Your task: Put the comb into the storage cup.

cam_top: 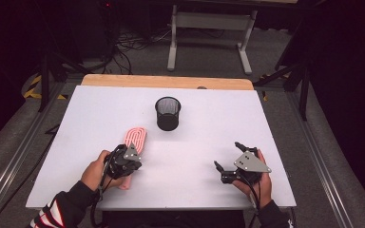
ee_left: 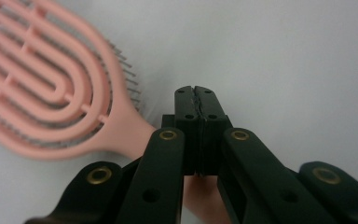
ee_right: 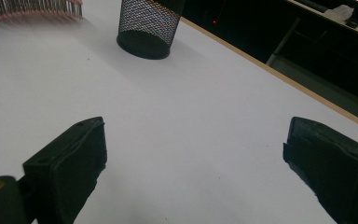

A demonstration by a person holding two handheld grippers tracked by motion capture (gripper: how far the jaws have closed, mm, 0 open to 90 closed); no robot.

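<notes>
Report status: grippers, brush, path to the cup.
Left gripper shut, above pink brush handle, grip unclear. Right gripper open, empty. Mesh cup upright beyond the brush; nothing between.

Left gripper (cam_top: pixel 132 159) over the pink hairbrush (cam_top: pixel 136 137), near the mesh cup (cam_top: pixel 168 113).

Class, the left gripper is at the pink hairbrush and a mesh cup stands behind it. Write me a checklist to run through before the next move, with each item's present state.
1. Left gripper shut: ok, jaws meet.
2. It holds the pink hairbrush: cannot tell; the handle passes under the shut jaws.
3. Black mesh cup upright, mouth open: ok.
4. Table between hairbrush and cup free: ok.
5. Right gripper open and holding nothing: ok.
6. Right gripper apart from the hairbrush: ok.
</notes>
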